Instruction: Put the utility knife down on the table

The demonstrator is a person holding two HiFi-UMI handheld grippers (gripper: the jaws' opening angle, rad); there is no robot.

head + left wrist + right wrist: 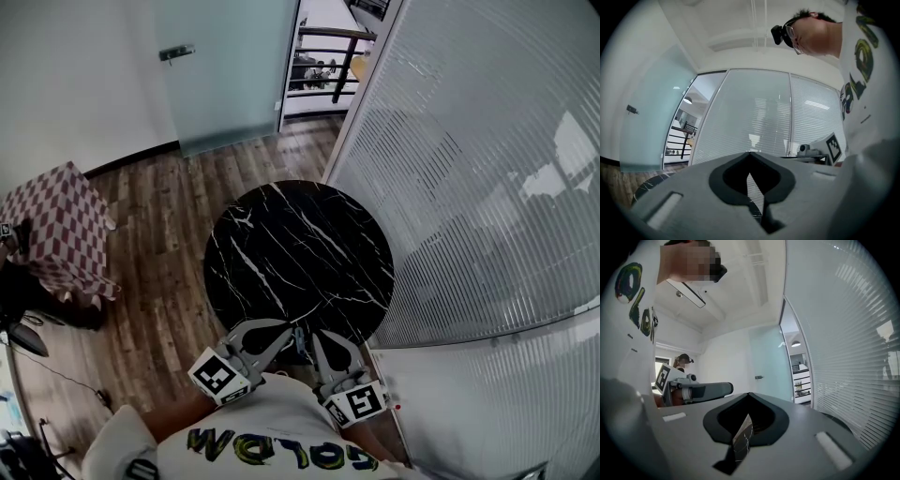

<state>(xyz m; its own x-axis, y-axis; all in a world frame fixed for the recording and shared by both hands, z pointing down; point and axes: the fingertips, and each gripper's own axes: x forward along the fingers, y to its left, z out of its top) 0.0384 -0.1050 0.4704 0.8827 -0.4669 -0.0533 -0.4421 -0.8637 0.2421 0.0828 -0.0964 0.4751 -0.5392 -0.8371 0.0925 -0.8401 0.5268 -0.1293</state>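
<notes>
Black marble veined with white, the round tabletop (298, 253) stands just ahead of us on the wooden floor (159, 262). We hold the grey left gripper (287, 334) and the grey right gripper (315, 341) level at its near edge, tips near each other. Each has its jaws closed together with nothing between them. We cannot make out the utility knife in any view.

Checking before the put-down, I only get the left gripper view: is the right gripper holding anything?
Observer: No. The right gripper view shows the right gripper with jaws together, nothing between them.
Operator: Where's the table?
Observer: Head view: the round black marble table lies just ahead, with the left gripper and the right one pointing at its near edge.
Operator: Knife on it?
Observer: None that I can make out on its top.
</notes>
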